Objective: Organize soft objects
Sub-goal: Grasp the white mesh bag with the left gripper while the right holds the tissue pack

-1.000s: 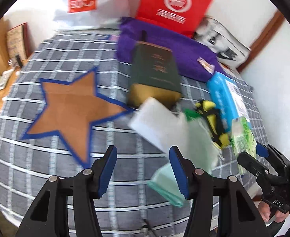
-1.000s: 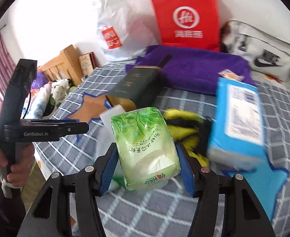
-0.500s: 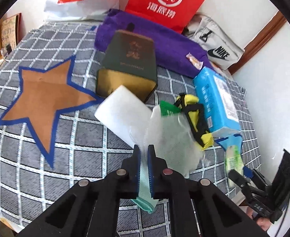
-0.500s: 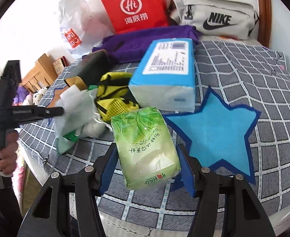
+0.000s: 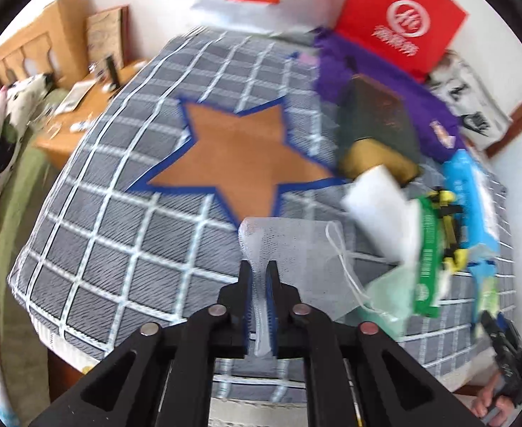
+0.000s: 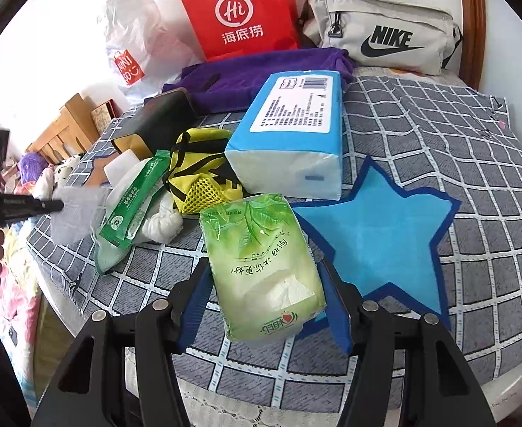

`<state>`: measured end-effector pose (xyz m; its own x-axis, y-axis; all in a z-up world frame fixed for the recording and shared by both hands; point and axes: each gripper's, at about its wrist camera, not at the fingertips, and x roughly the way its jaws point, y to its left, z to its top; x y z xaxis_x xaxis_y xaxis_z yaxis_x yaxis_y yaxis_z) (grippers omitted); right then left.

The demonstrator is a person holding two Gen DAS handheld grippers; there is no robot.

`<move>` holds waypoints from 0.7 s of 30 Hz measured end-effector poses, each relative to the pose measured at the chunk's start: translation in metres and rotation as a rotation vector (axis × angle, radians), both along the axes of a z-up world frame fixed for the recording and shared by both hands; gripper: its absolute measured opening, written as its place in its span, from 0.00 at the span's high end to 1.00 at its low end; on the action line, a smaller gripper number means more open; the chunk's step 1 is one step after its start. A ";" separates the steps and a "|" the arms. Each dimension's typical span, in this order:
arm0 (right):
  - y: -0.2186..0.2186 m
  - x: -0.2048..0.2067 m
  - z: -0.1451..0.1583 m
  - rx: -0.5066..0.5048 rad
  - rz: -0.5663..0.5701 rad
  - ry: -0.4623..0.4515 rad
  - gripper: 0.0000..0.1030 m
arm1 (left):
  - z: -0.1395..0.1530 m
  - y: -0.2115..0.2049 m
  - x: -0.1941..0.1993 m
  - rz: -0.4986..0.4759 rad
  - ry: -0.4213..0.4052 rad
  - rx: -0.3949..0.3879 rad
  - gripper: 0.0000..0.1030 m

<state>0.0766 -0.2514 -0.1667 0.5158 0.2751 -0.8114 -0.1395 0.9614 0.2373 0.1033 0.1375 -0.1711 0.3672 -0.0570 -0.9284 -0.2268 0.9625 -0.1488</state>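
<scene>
The right gripper (image 6: 264,306) clasps a green tissue pack (image 6: 261,267), long axis running away from the jaws, just beside the blue star (image 6: 378,235); the left gripper (image 5: 259,284), jaws easing apart, pinches a white mesh bag (image 5: 286,249) near the orange star (image 5: 236,156).

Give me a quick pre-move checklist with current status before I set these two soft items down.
1. Right gripper has the green tissue pack between its fingers: ok.
2. Left gripper pinches the white mesh cloth: ok for now, but its jaws are opening, so watch for slip.
3. Blue star bare enough to receive an item: ok.
4. Orange star bare: ok.
5. Mesh cloth's drawstring free of the green sachet: cannot tell, they overlap in the left wrist view.
6. Tissue pack clear of the blue tissue pack: ok, apart.
</scene>
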 end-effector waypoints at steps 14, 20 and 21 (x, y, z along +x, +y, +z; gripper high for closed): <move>-0.003 0.000 -0.002 -0.015 -0.006 0.007 0.42 | -0.030 -0.041 0.016 -0.020 0.027 -0.030 0.25; -0.004 0.005 -0.012 -0.035 -0.019 0.021 0.42 | -0.034 -0.053 0.020 0.000 -0.017 0.030 0.20; -0.002 0.006 -0.016 -0.045 -0.007 0.032 0.42 | -0.033 -0.052 0.020 0.012 -0.022 0.045 0.27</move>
<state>0.0824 -0.2538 -0.1823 0.4916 0.2345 -0.8387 -0.1256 0.9721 0.1982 0.1234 0.0855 -0.2045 0.3882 -0.0109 -0.9215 -0.2351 0.9657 -0.1104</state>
